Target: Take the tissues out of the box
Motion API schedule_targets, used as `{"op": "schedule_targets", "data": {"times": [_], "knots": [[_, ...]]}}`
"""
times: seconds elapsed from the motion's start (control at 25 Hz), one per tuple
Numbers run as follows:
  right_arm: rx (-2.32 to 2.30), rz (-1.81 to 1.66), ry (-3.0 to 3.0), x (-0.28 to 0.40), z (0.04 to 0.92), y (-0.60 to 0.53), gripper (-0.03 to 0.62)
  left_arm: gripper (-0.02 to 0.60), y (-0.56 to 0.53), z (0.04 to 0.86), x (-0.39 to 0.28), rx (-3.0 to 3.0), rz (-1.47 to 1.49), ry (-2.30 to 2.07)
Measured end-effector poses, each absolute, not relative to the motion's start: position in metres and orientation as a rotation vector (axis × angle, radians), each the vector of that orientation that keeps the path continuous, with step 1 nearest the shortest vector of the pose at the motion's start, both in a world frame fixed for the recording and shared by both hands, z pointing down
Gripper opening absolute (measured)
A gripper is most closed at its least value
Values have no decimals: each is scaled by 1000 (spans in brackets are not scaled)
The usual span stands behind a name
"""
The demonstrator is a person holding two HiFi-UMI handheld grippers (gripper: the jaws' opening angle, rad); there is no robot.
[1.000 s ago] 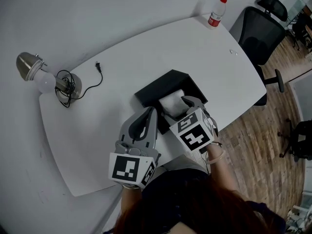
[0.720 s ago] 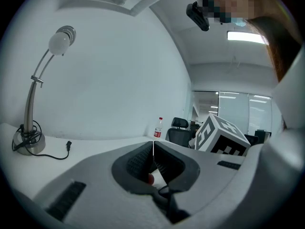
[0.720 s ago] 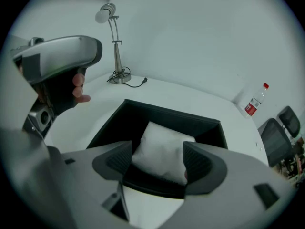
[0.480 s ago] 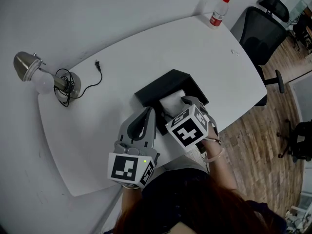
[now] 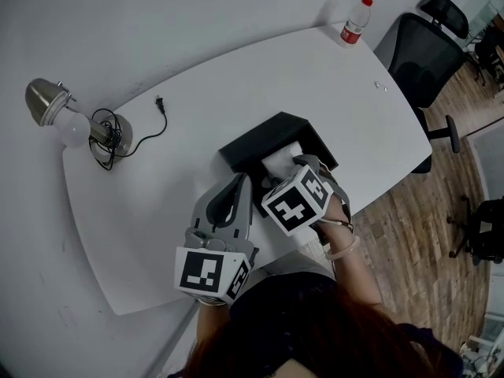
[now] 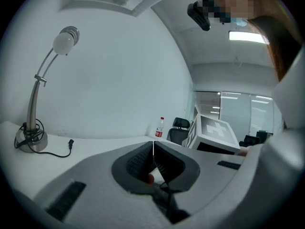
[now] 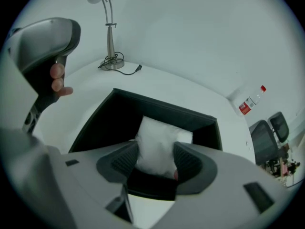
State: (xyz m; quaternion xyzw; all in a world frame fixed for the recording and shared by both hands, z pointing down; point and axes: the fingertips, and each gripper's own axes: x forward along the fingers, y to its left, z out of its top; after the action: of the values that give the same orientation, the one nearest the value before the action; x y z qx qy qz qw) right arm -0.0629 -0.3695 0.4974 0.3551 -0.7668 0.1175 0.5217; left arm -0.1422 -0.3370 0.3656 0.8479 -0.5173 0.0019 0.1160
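Observation:
A black open box (image 5: 252, 138) stands near the front of the white table (image 5: 197, 77); its walls (image 7: 159, 108) also show in the right gripper view. In it lies a white pack of tissues (image 5: 278, 158) (image 7: 156, 142). My right gripper (image 5: 304, 166) (image 7: 156, 152) points steeply down into the box. Its jaws have just been closing, and both pads now touch the sides of the pack. My left gripper (image 5: 242, 182) (image 6: 153, 148) is held level just left of the box, shut and empty.
A desk lamp (image 5: 55, 116) with a coiled cable and loose plug (image 5: 157, 105) sits at the table's left end. A red-labelled bottle (image 5: 353, 22) stands at the far corner. A small object (image 5: 380, 87) lies near the right edge, with black office chairs (image 5: 421, 53) beyond it.
My right gripper has tipped more steeply down into the box, and its marker cube has shifted left. Its jaws have drawn in around the tissues. The left gripper has stayed put.

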Motion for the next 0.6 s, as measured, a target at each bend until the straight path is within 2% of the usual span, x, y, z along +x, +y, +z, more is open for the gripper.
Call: {"op": "schedule_targets", "data": {"times": [0.2, 0.6], "knots": [[846, 270, -1853, -61, 495, -369, 225, 26, -332, 362, -141, 2495, 8, -1520], [847, 248, -1905, -62, 486, -365, 218, 26, -325, 355, -149, 2497, 17, -1559]]}}
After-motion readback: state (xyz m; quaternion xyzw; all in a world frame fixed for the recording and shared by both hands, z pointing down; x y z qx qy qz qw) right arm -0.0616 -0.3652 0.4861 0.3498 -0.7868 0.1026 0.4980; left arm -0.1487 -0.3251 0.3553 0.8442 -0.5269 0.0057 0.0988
